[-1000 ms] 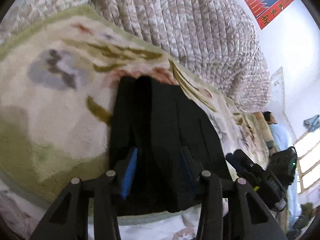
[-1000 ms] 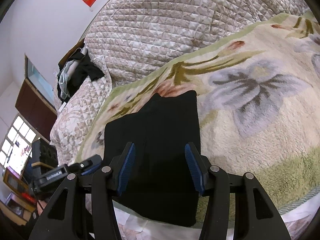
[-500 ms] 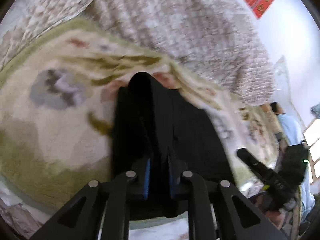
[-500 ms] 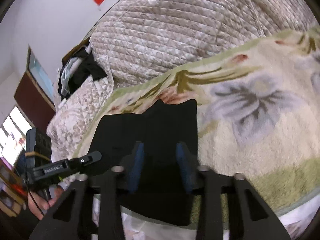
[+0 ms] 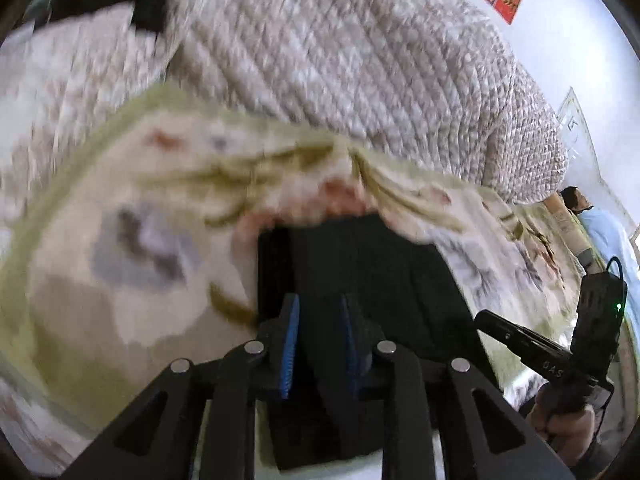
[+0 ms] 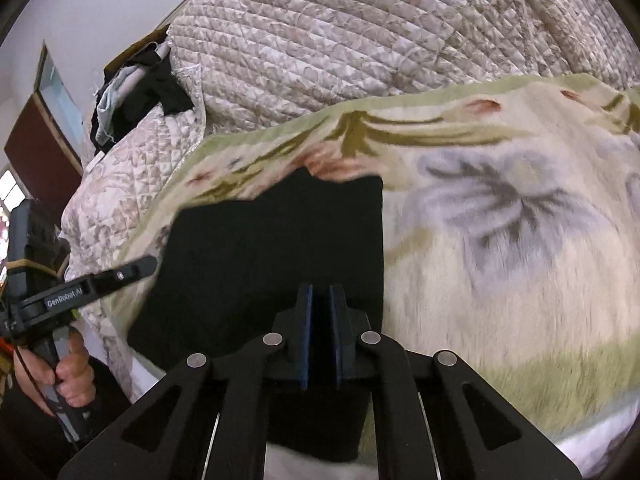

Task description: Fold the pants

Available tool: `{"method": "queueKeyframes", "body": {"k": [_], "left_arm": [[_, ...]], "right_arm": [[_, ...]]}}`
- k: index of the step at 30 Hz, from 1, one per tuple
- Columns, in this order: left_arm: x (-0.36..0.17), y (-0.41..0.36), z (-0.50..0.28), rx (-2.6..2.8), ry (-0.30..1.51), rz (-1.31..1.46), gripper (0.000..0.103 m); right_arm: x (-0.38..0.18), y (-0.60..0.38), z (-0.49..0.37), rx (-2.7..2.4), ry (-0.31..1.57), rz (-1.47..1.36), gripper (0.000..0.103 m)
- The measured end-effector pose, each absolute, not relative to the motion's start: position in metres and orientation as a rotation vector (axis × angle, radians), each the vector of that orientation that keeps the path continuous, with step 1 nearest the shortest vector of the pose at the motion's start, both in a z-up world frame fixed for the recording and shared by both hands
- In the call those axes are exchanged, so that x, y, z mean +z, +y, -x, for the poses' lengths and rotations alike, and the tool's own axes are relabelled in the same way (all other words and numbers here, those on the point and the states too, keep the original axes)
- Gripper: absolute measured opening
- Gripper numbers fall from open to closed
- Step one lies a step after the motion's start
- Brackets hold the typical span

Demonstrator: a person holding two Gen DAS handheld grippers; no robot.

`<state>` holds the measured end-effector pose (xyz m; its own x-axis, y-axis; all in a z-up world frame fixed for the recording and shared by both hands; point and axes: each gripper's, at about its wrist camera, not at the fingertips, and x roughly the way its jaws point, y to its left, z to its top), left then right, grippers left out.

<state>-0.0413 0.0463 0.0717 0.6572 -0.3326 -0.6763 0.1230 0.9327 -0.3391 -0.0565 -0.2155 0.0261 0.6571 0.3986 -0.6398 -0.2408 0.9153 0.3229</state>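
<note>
Black pants (image 5: 360, 272) lie folded on a floral fleece blanket (image 5: 120, 240), also in the right wrist view (image 6: 260, 248). My left gripper (image 5: 318, 312) is nearly closed on the near edge of the pants, with fabric between its blue pads. My right gripper (image 6: 320, 300) is shut on the near edge of the pants at their right side. The left gripper also shows at the left of the right wrist view (image 6: 120, 274); the right gripper shows at the right of the left wrist view (image 5: 516, 336).
A quilted beige bedspread (image 6: 340, 40) rises in a mound behind the blanket (image 6: 500, 220). Dark clothes (image 6: 136, 96) hang at the bed's far left. A person in a light blue shirt (image 5: 600, 228) sits at the far right. The near bed edge lies below the grippers.
Both grippers closed from wide open onto the near edge of the pants. The left jaws have parted slightly since half a second ago. Both grippers rose a little, with blur in view.
</note>
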Motion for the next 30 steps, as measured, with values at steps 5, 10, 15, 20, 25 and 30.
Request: {"method": "queueKeyframes", "body": {"k": [5, 10, 15, 20, 25, 30], "left_arm": [[0.077, 0.025, 0.006, -0.291, 0.799, 0.195, 0.024], [0.037, 0.012, -0.025, -0.215, 0.902, 0.117, 0.025], [0.033, 0.012, -0.023, -0.212, 0.888, 0.109, 0.025], [0.040, 0.008, -0.016, -0.192, 0.867, 0.076, 0.025], [0.058, 0.003, 0.007, -0.189, 0.831, 0.041, 0.025], [0.064, 0.002, 0.037, -0.199, 0.811, 0.031, 0.025]], "right_arm": [[0.037, -0.204, 0.017, 0.398, 0.778, -0.141, 0.008], [0.013, -0.198, -0.016, 0.346, 0.855, -0.092, 0.008], [0.002, -0.202, -0.018, 0.350, 0.865, -0.123, 0.008], [0.006, -0.204, -0.008, 0.344, 0.844, -0.108, 0.009], [0.020, -0.203, 0.016, 0.331, 0.805, -0.087, 0.012], [0.023, -0.200, 0.046, 0.343, 0.796, -0.080, 0.012]]}}
